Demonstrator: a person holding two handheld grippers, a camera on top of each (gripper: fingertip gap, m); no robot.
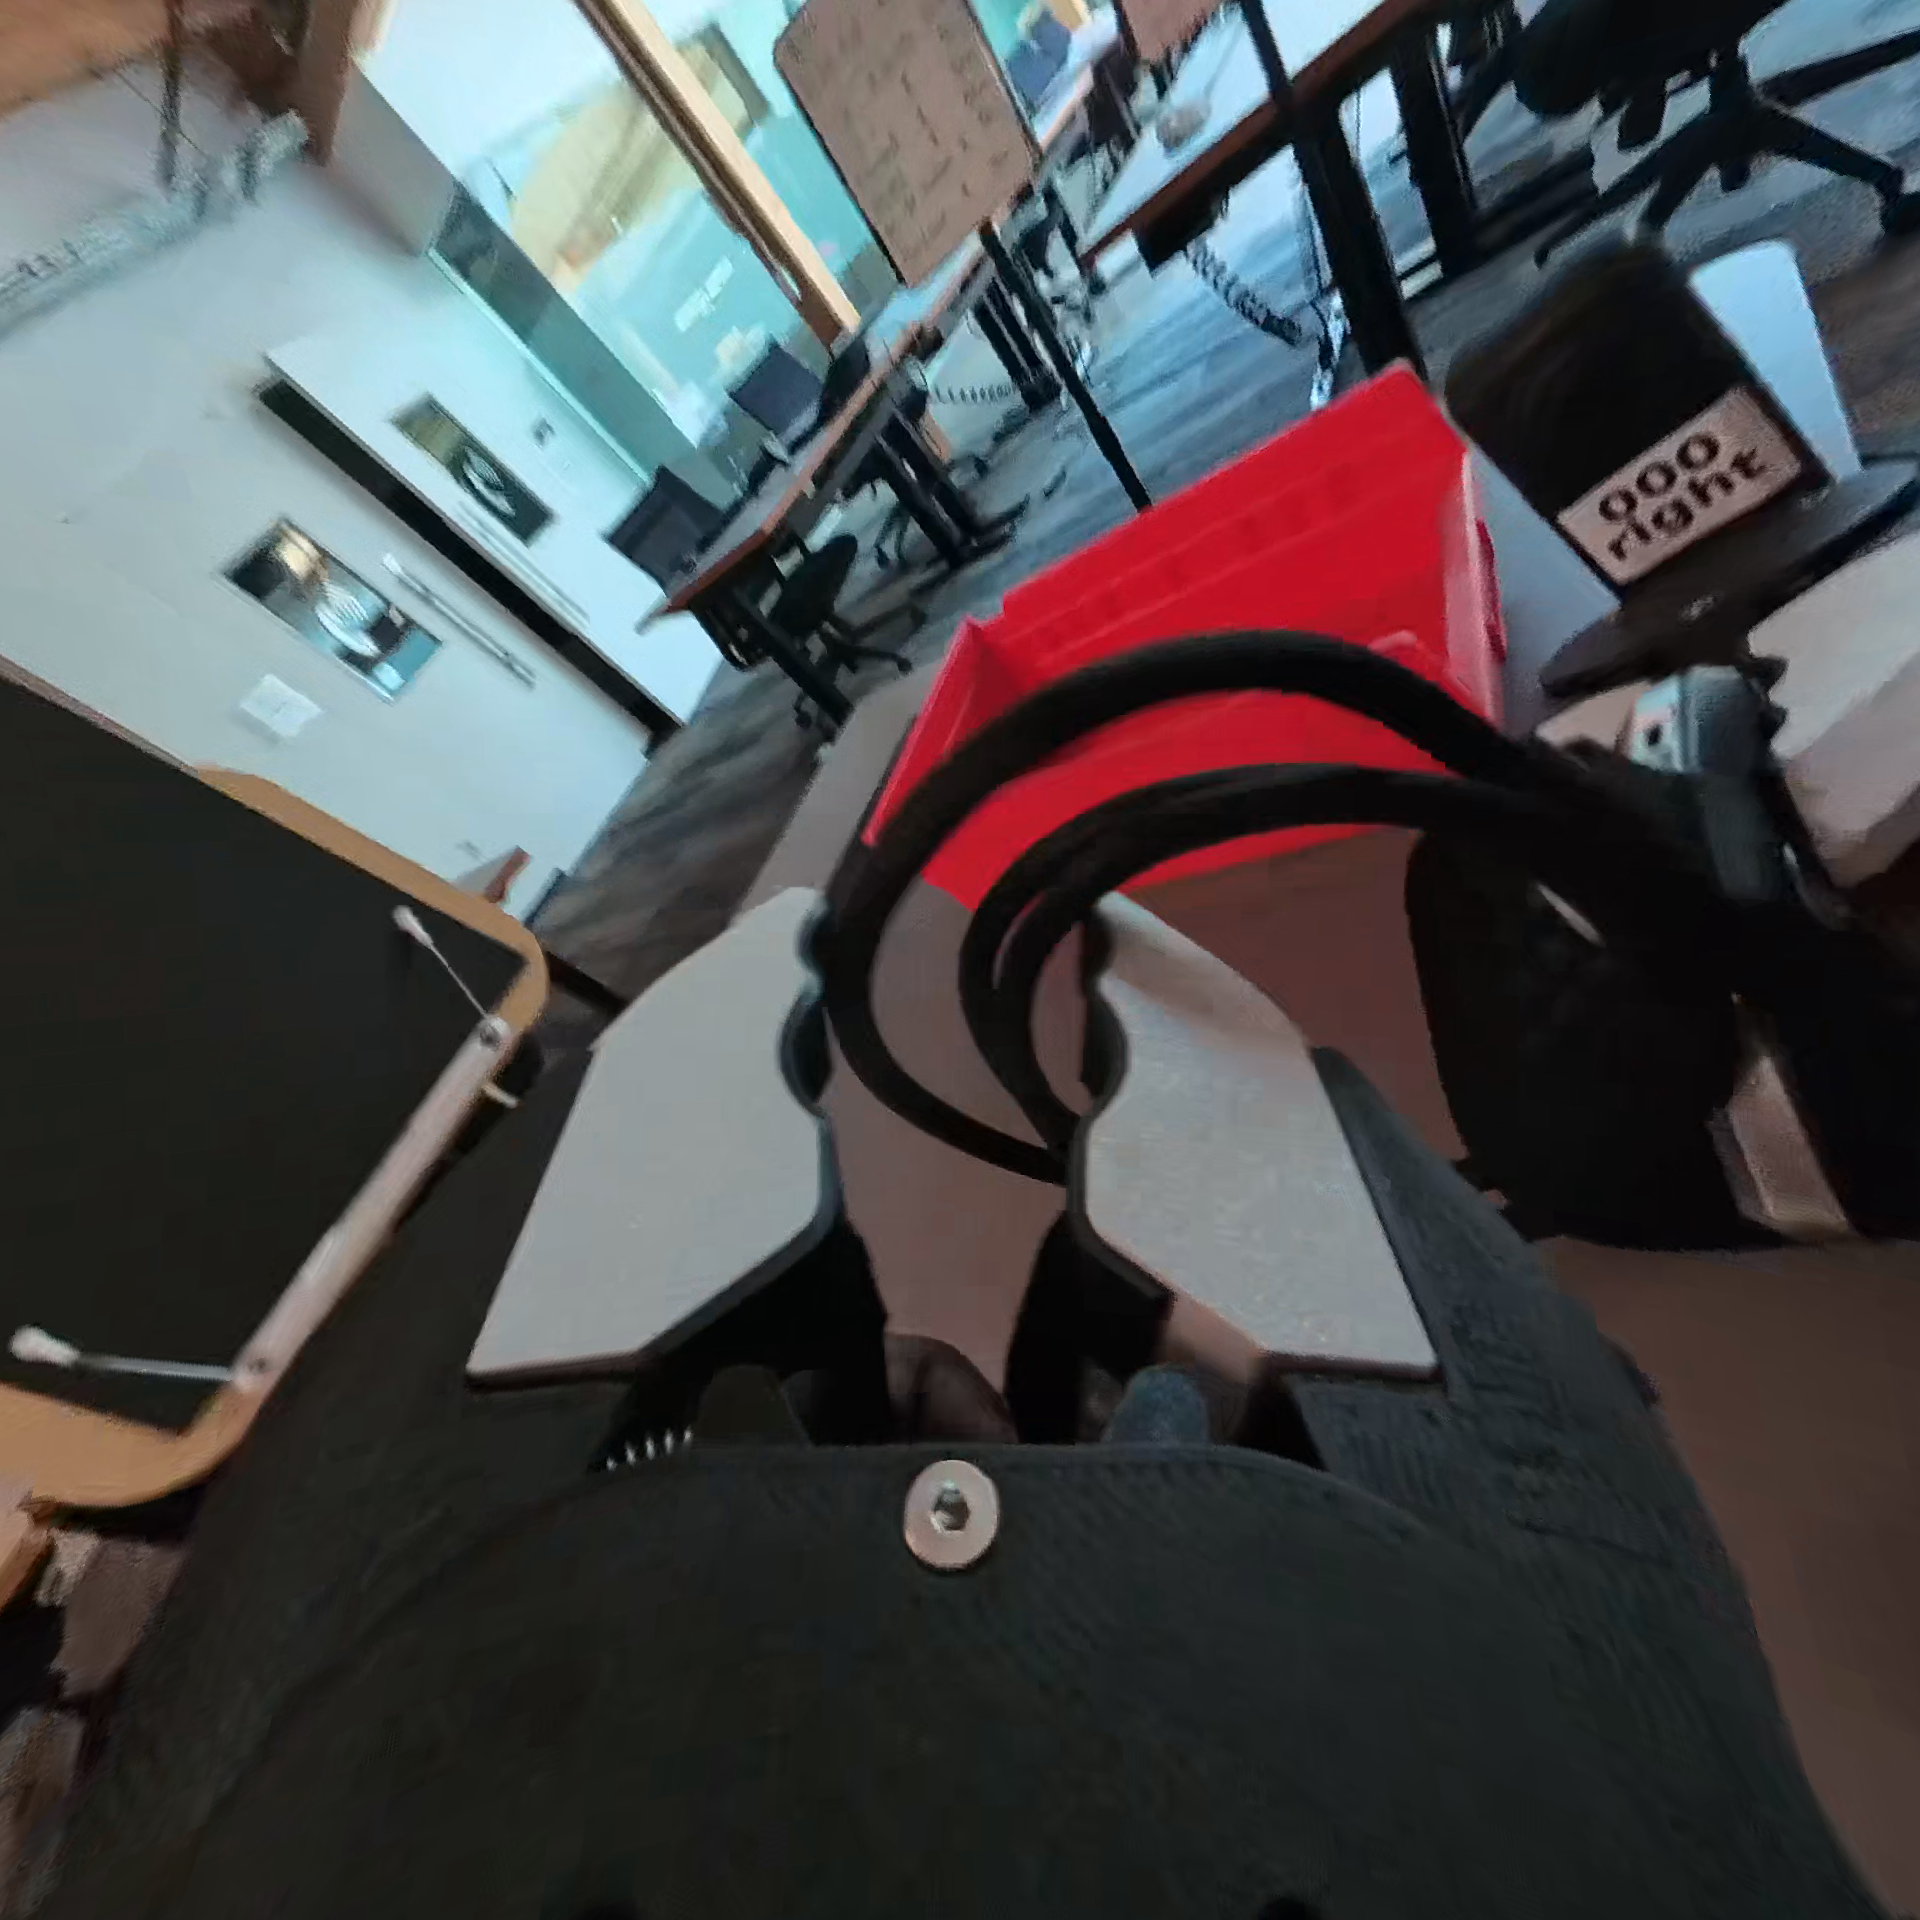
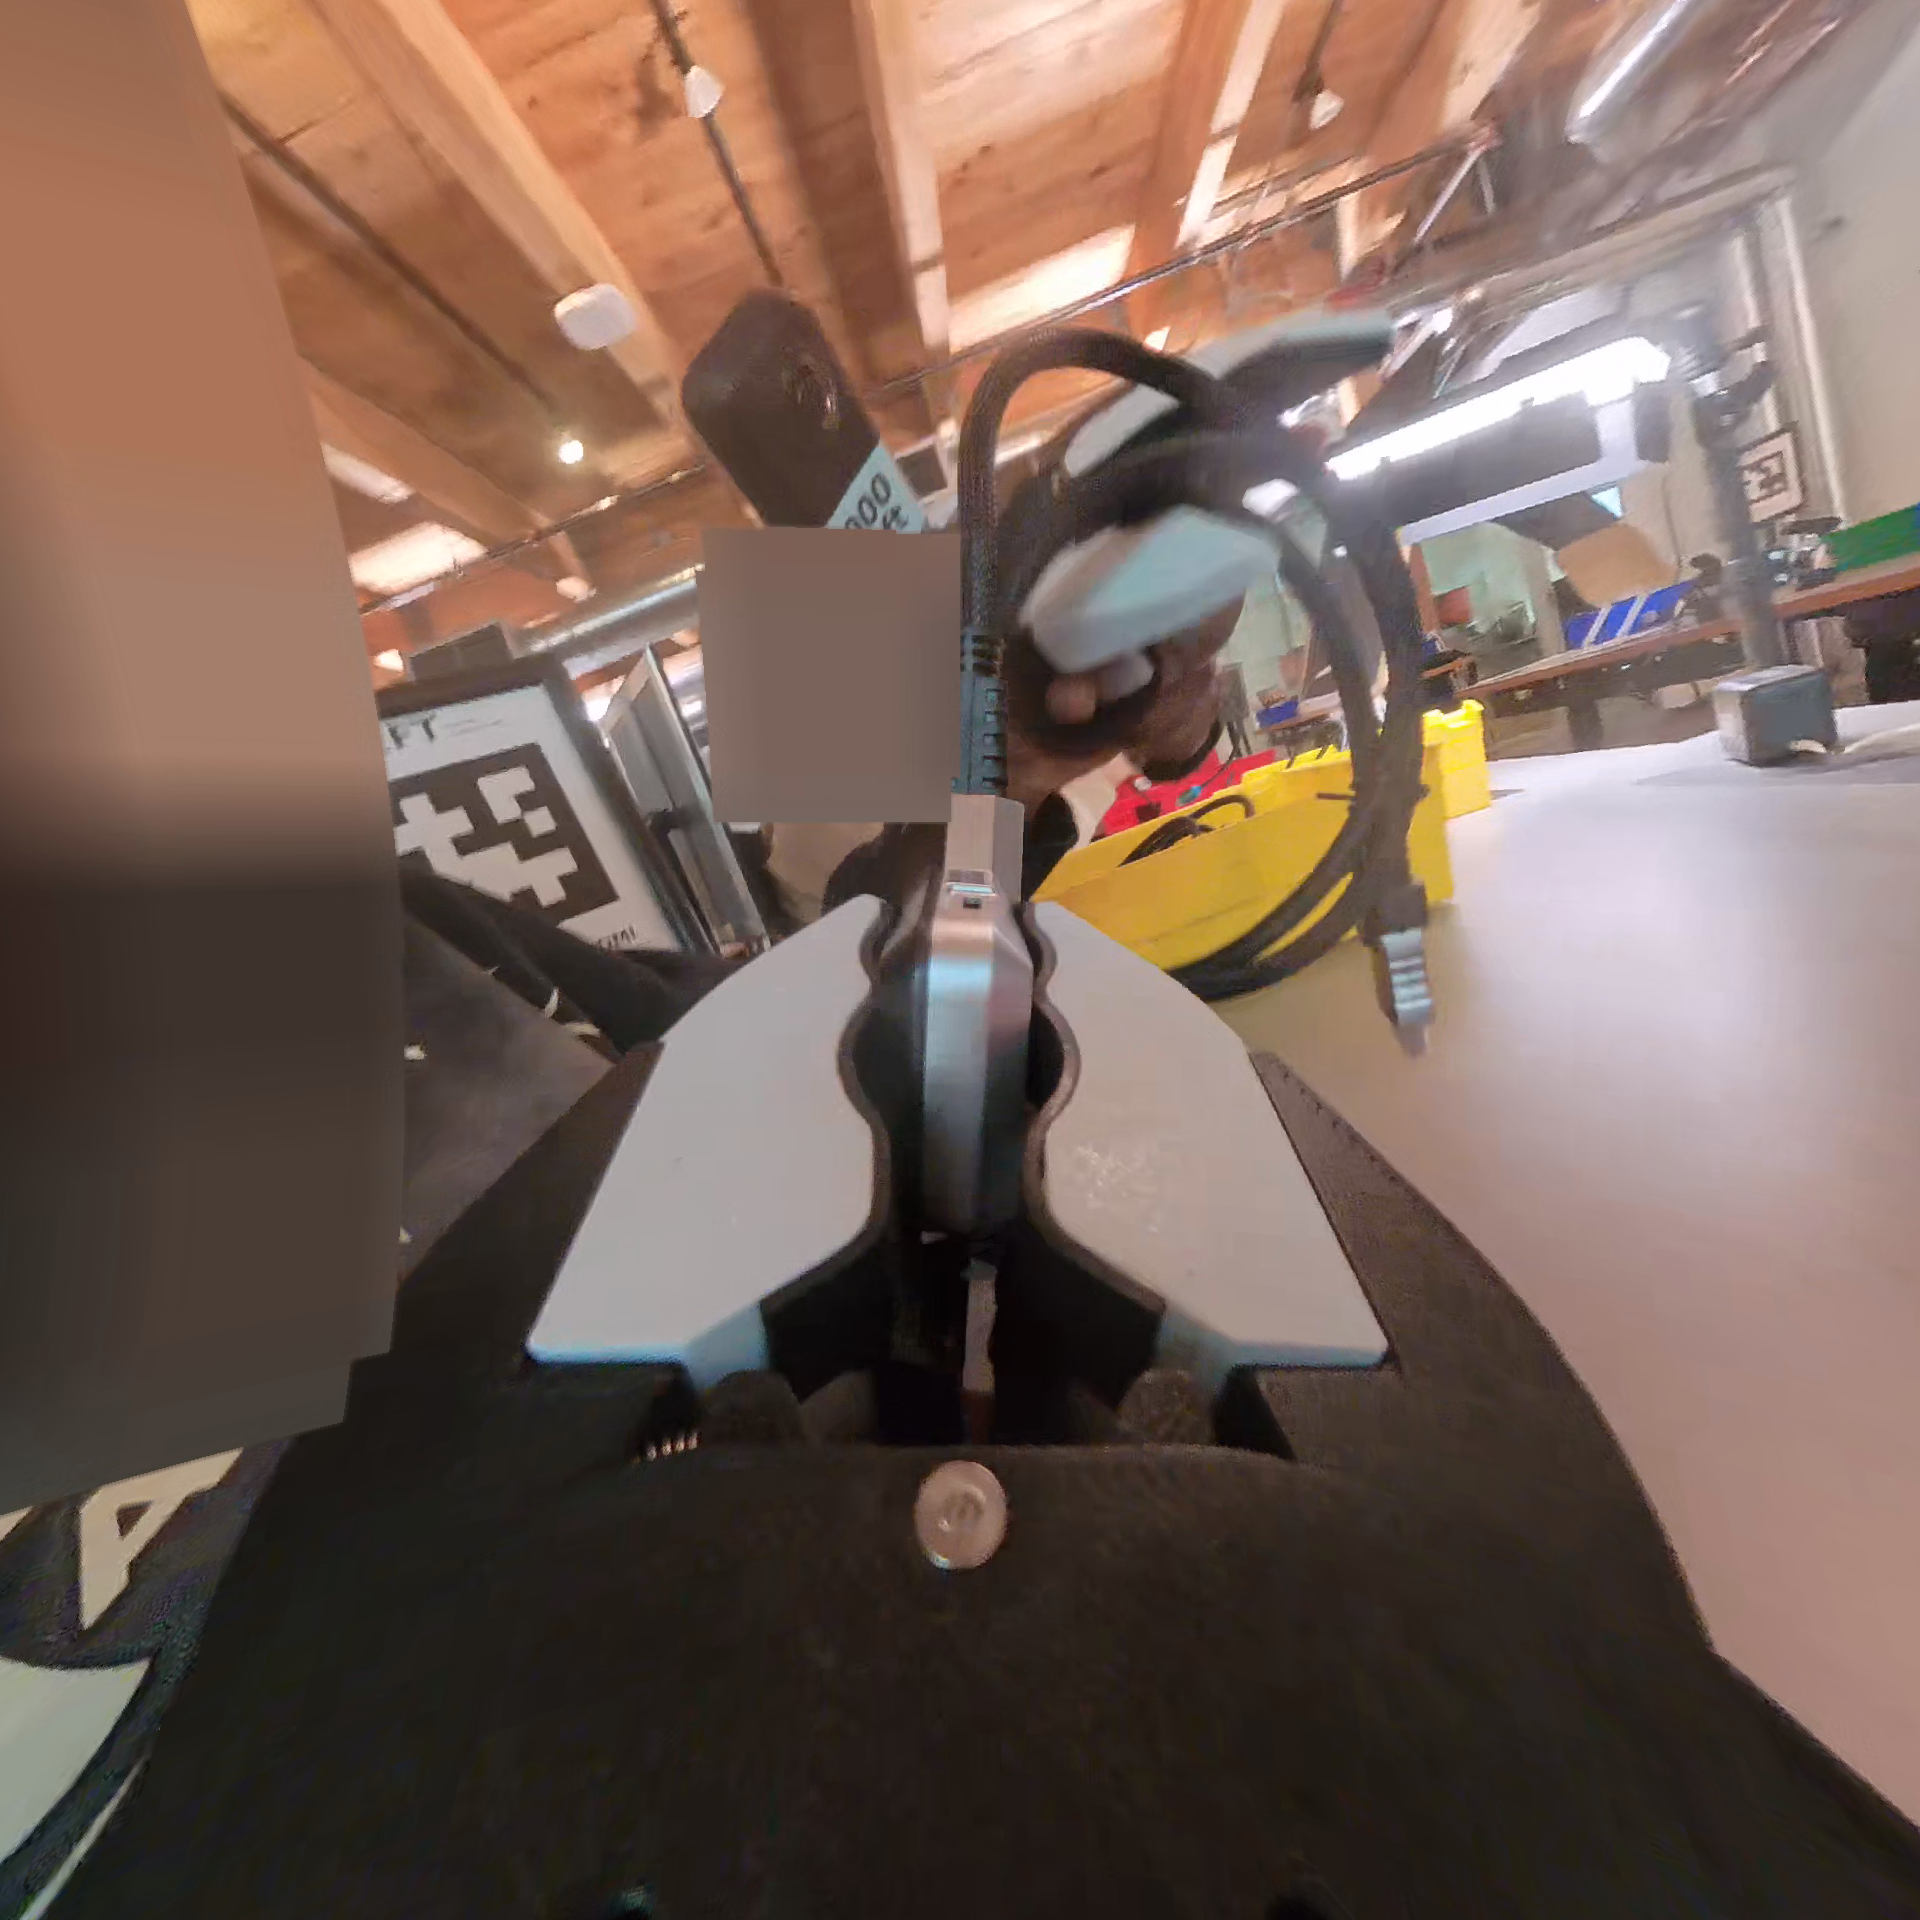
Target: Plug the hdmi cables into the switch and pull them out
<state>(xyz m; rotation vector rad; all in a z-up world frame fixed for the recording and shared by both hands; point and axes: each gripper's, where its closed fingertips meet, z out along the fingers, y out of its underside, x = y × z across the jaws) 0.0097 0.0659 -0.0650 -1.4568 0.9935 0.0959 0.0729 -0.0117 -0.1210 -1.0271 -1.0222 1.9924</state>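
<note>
1. Our right gripper [image 2: 956, 1023] pointed up and away from us, its grey fingers [image 2: 748, 1122] clamped on the silver HDMI switch [image 2: 971, 1049], held edge-on.
2. One braided HDMI cable [image 2: 982, 540] sat plugged into the switch's far end; a second plug [image 2: 1405, 966] dangled free at right.
3. Our left gripper [image 1: 951, 1049] tilted low, jaws parted, black cable loops [image 1: 1039, 894] running loosely between them.
4. The pale tabletop [image 2: 1662, 987] carried a yellow bin [image 2: 1226, 873]; a red bin [image 1: 1247, 644] lay beyond the left gripper.
5. Wooden beams [image 2: 935, 156] spanned the ceiling.
</note>
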